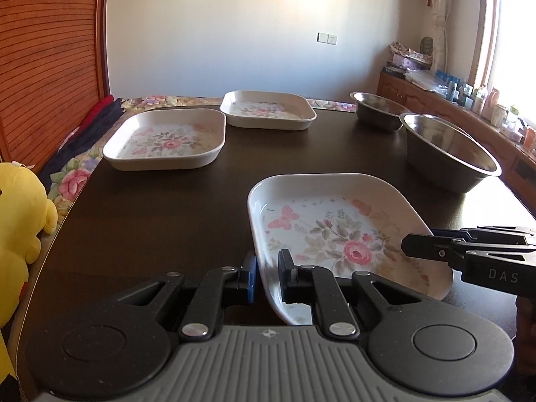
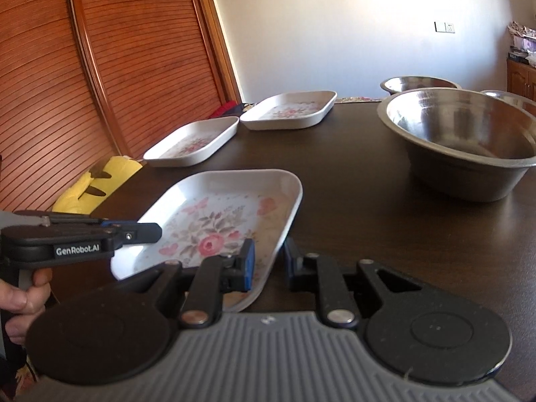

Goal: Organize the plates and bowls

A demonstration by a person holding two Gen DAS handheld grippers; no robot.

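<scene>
A square white plate with a pink rose print (image 1: pixel 335 234) (image 2: pixel 217 221) lies nearest on the dark table (image 1: pixel 150 217), and it looks slightly tilted. My left gripper (image 1: pixel 268 274) (image 2: pixel 157 231) is shut on its left rim, one finger inside and one outside. On the opposite rim my right gripper (image 2: pixel 269 261) (image 1: pixel 407 246) pinches the wall the same way. Two matching floral plates (image 1: pixel 167 140) (image 1: pixel 268 110) sit side by side at the far left. A large steel bowl (image 1: pixel 449 154) (image 2: pixel 462 140) and a smaller one (image 1: pixel 375 107) (image 2: pixel 418 83) stand at the right.
A yellow plush toy (image 1: pixel 20 217) (image 2: pixel 97 187) leans at the table's left edge by a slatted wooden door (image 2: pixel 100 67). A low cabinet (image 1: pixel 469 107) crowded with bottles runs under the window at the right. A hand (image 2: pixel 20 298) holds the left gripper's grip.
</scene>
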